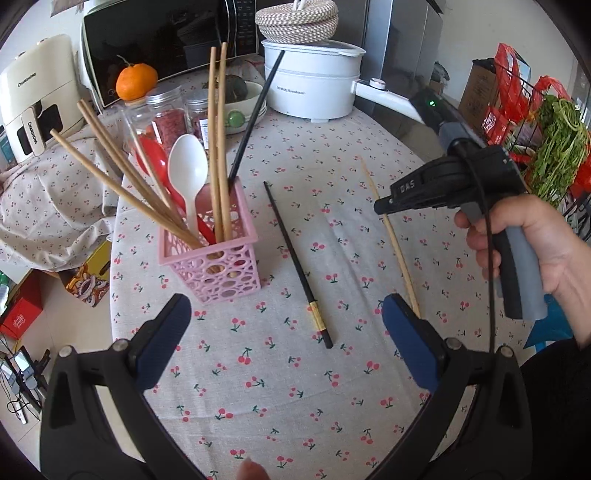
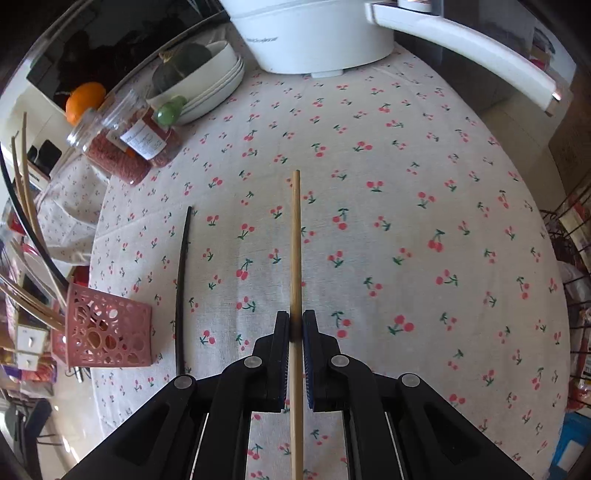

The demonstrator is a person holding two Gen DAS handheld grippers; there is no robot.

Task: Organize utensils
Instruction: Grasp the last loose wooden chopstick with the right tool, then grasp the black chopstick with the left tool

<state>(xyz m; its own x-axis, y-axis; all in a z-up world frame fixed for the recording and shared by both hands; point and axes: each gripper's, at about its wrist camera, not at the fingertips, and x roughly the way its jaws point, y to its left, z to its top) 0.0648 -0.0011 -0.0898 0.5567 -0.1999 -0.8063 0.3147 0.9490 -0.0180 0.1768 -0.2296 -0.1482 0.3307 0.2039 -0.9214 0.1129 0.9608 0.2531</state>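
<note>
The left gripper (image 1: pixel 286 317) is hovering above the near part of the cherry-print tablecloth (image 1: pixel 280 398), with its blue-padded fingers (image 1: pixel 162 328) spread wide apart and gripping nothing. Between and beyond those fingers, a black chopstick (image 1: pixel 297 266) is lying flat on the cloth, its gold-banded end pointing toward the near side.

To the left of the black chopstick, a pink perforated holder (image 1: pixel 221 266) is standing upright on the cloth. It is containing several wooden chopsticks (image 1: pixel 219 147), a white spoon (image 1: pixel 187 173), a red utensil (image 1: pixel 151 155) and a second black chopstick (image 1: pixel 255 118) that is leaning toward the far right.

On the right side of the scene, the right gripper (image 2: pixel 295 325) is clamping a wooden chopstick (image 2: pixel 295 251) between its two pads (image 2: pixel 282 354). In the right wrist view, the stick is running straight between the closed fingers, its far end reaching out over the cloth. In the left wrist view, the same stick (image 1: pixel 391 236) is running on past the nose of the right gripper (image 1: pixel 384 205); whether it is touching the cloth cannot be determined. The person's right hand (image 1: pixel 524 251) is gripping the handle.

At the far edge of the table, the following items are standing:
- a white electric pot (image 1: pixel 314 81) with a woven basket (image 1: pixel 297 18) on top;
- two clear jars (image 1: pixel 166 114) of red contents;
- a stack of white bowls (image 1: pixel 247 99);
- an orange (image 1: pixel 136 81) in front of a microwave (image 1: pixel 166 44).
</note>
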